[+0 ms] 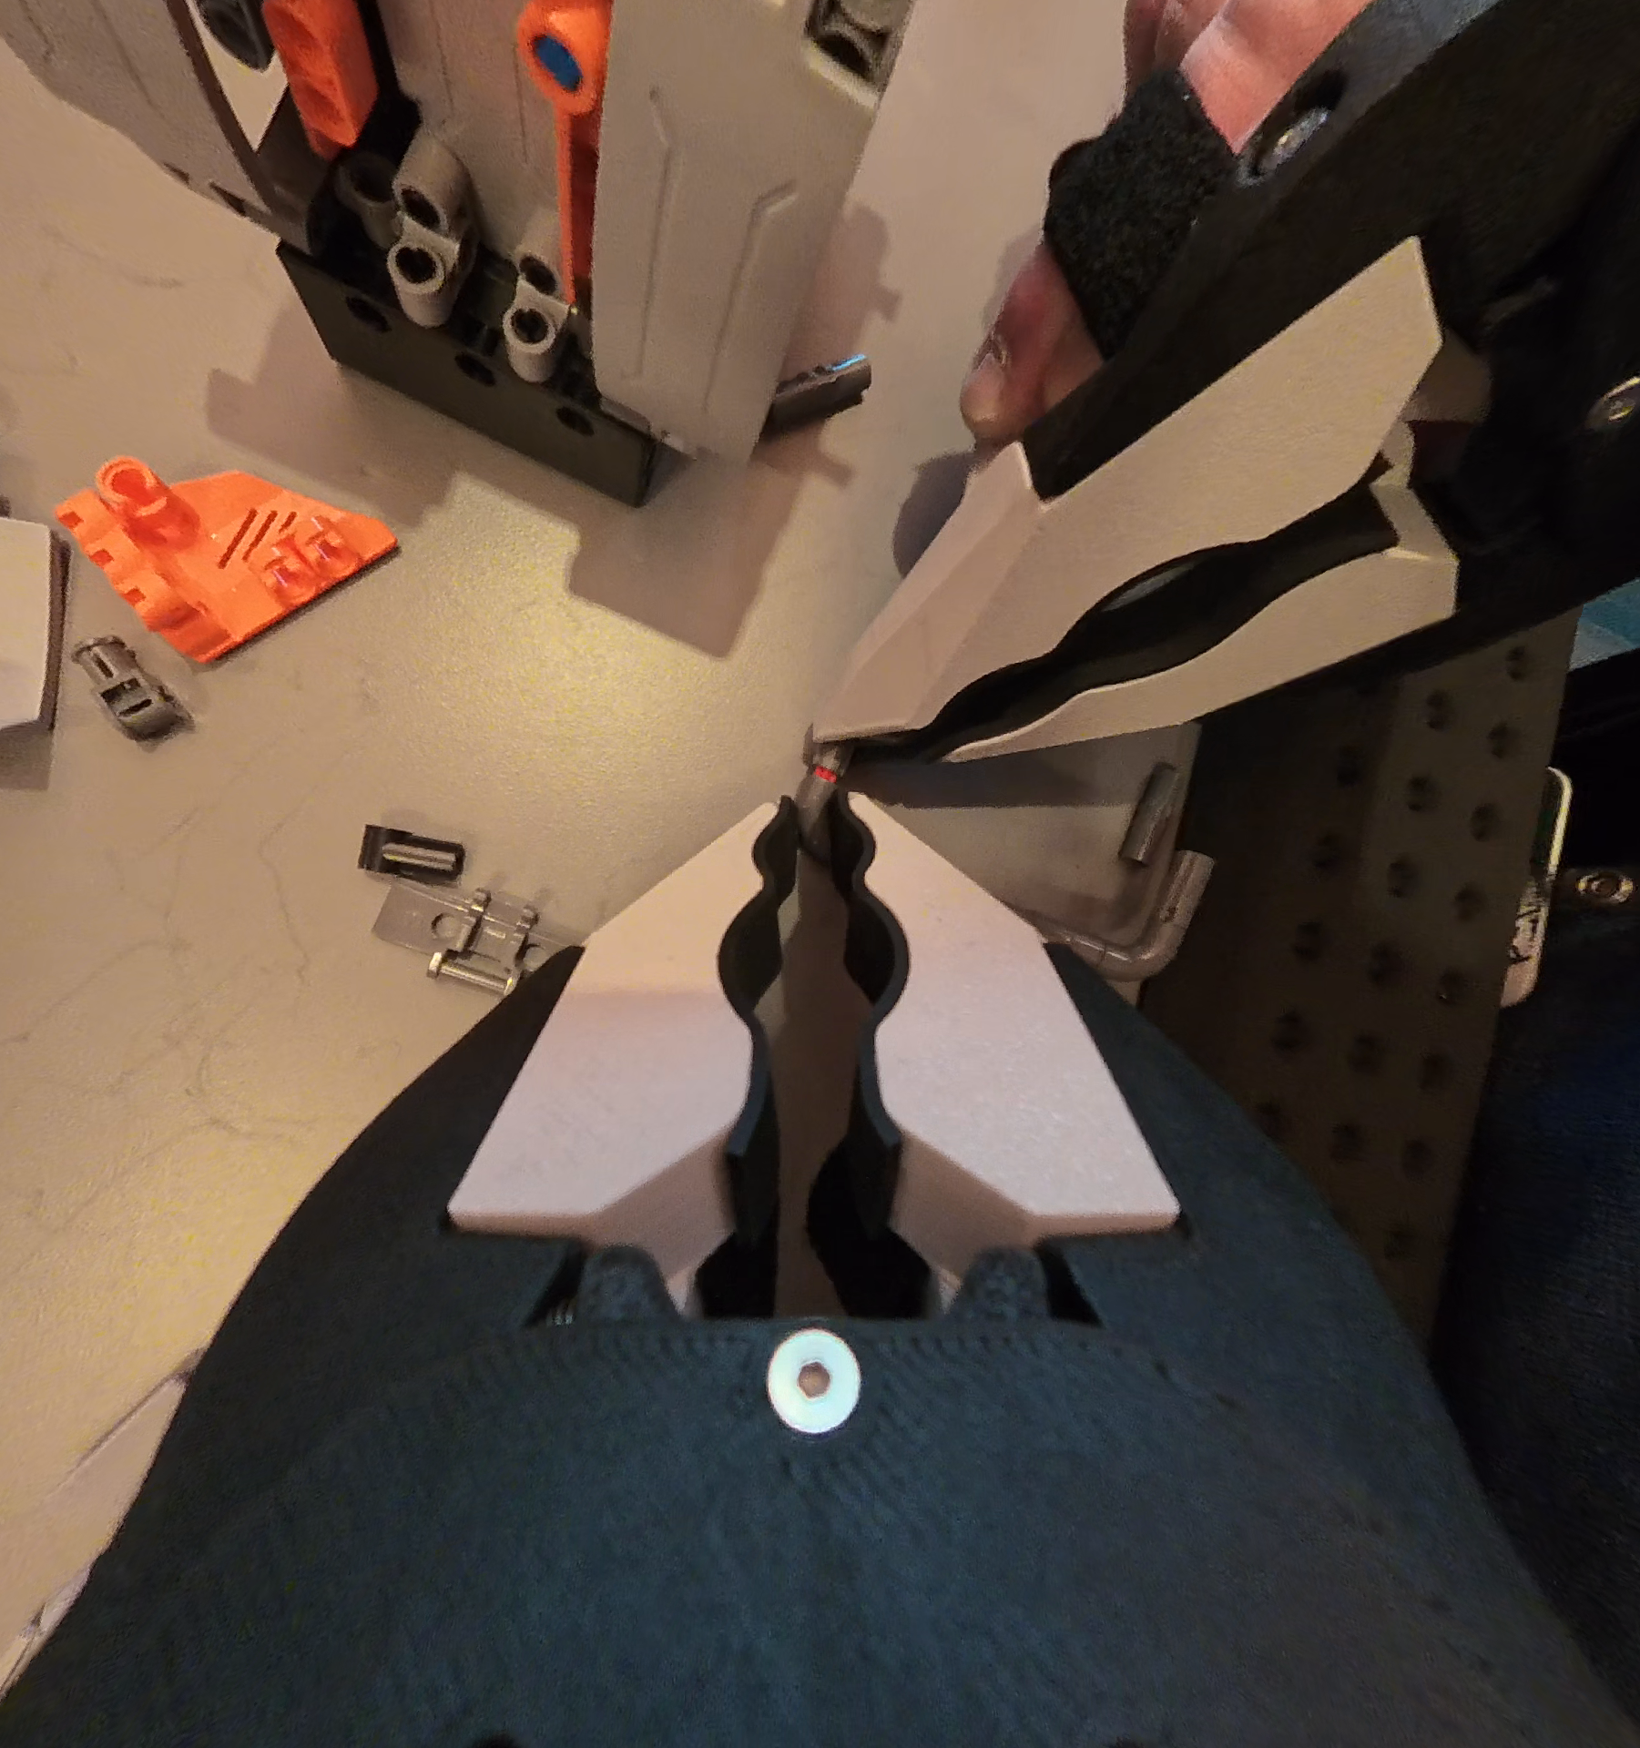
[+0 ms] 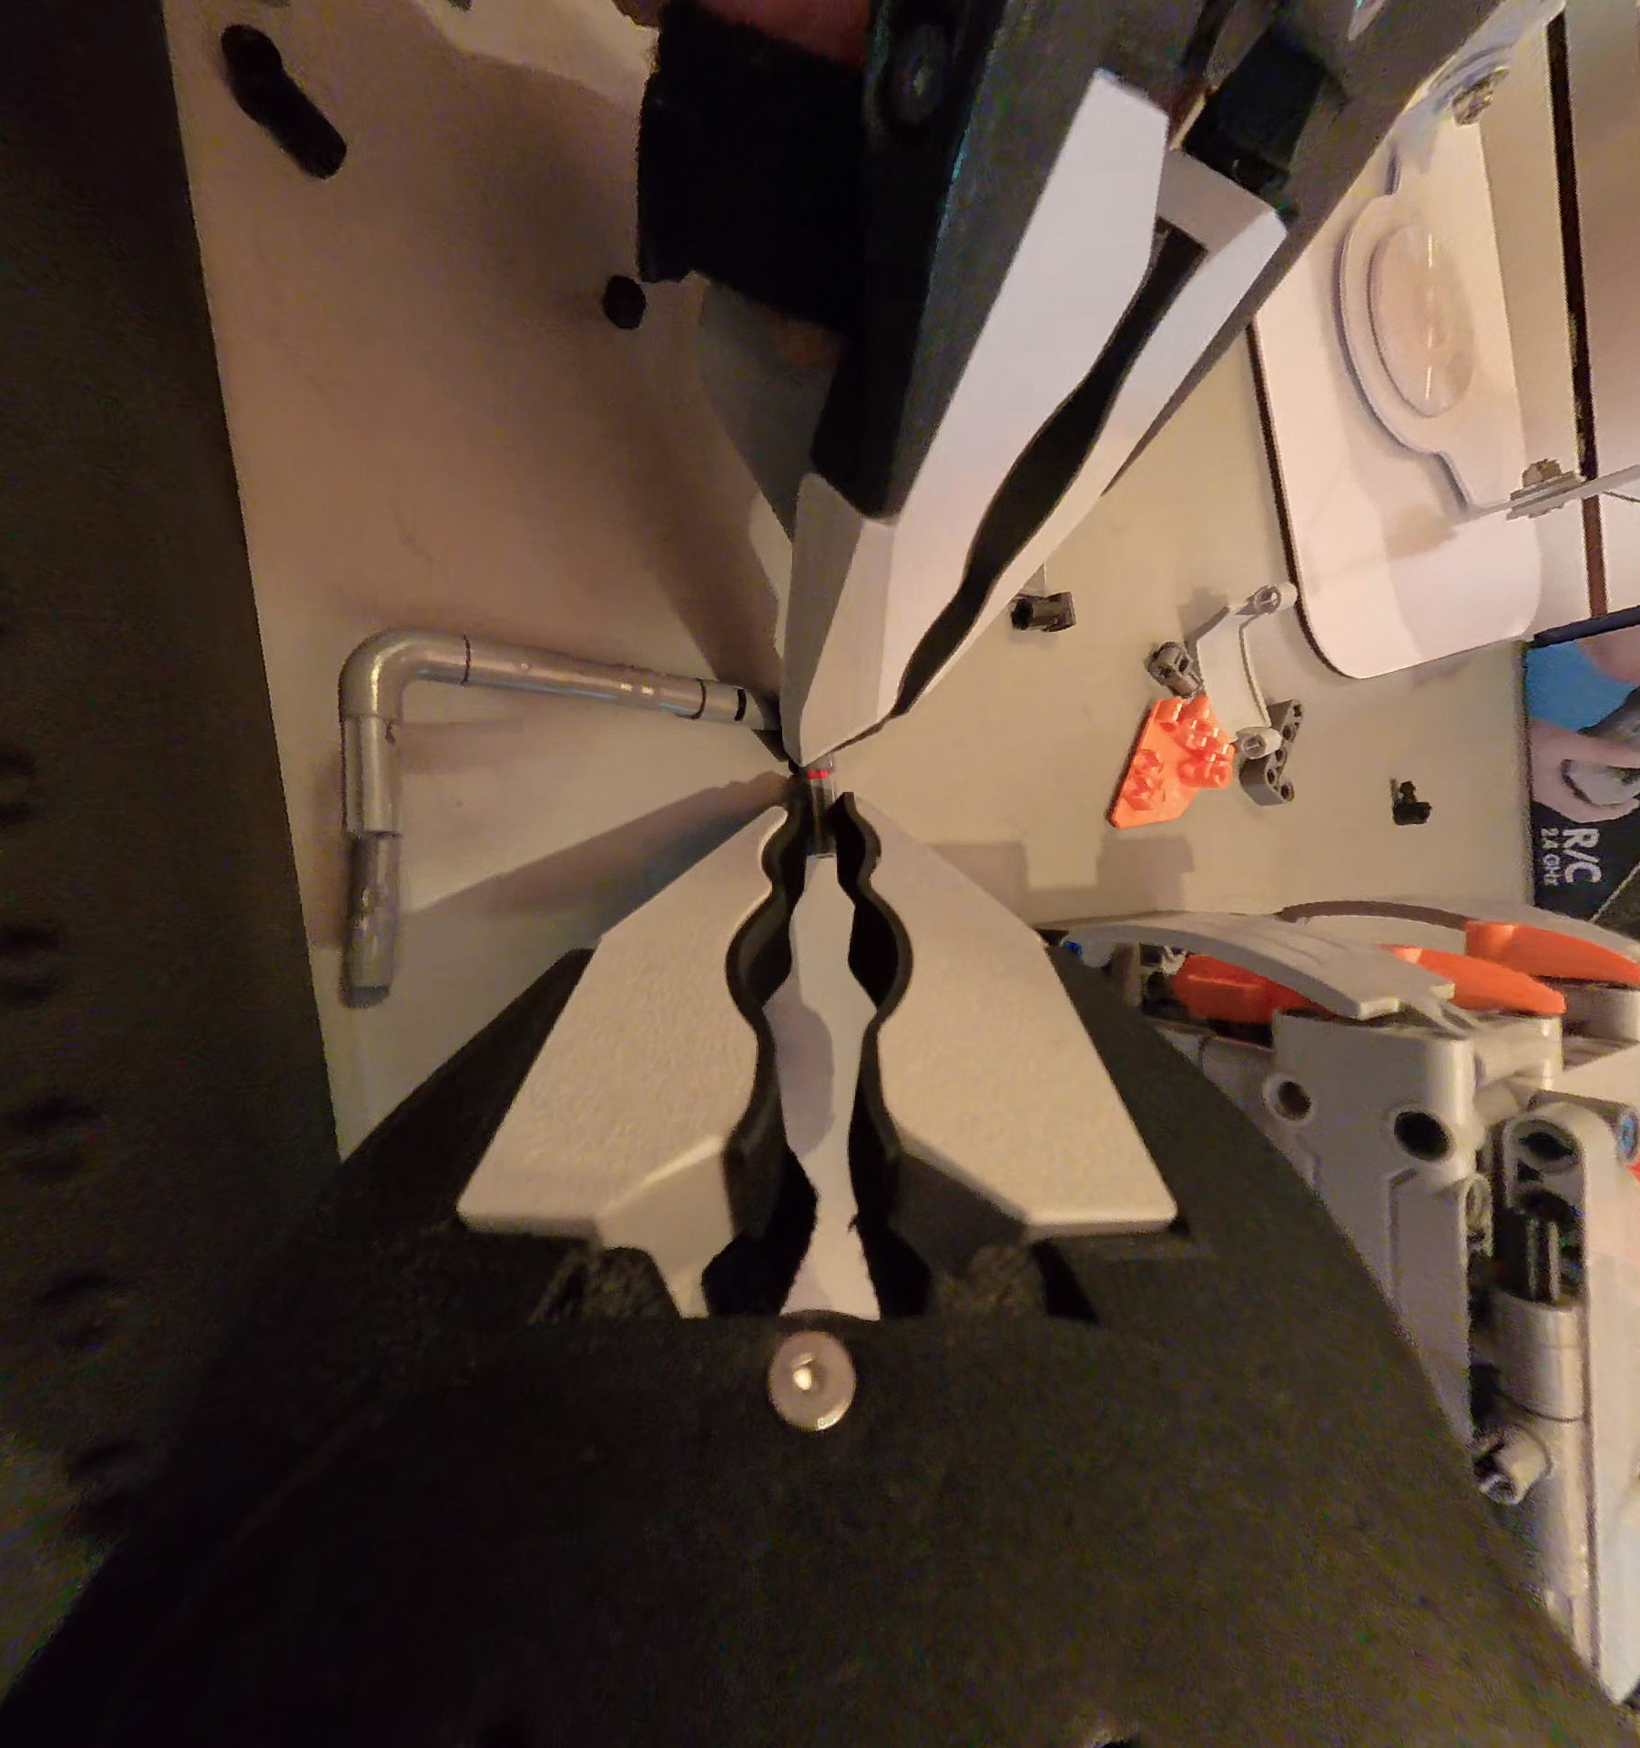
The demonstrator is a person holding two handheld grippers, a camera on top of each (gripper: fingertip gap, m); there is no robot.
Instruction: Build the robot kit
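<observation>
A small dark grey pin [image 1: 814,799] with a thin red band is pinched at both ends — the left claw [image 1: 811,815] is clamped on its lower end and the right claw [image 1: 830,747] on its upper end, tip to tip above the pale bench [image 1: 513,738]. In the right wrist view the same pin [image 2: 820,804] is seen between the right claw [image 2: 820,821] and the left claw [image 2: 802,757], with a silver L-shaped tube [image 2: 475,673] lying just behind on the bench. A grey and orange brick-built model [image 1: 551,189] stands well apart; an orange panel [image 1: 229,558] and loose grey connectors [image 1: 130,686] are scattered beside it. Both grips are judged shallow, on the very tips only, so the pin should be kept straight along its axis — any twist could flick it out.
</observation>
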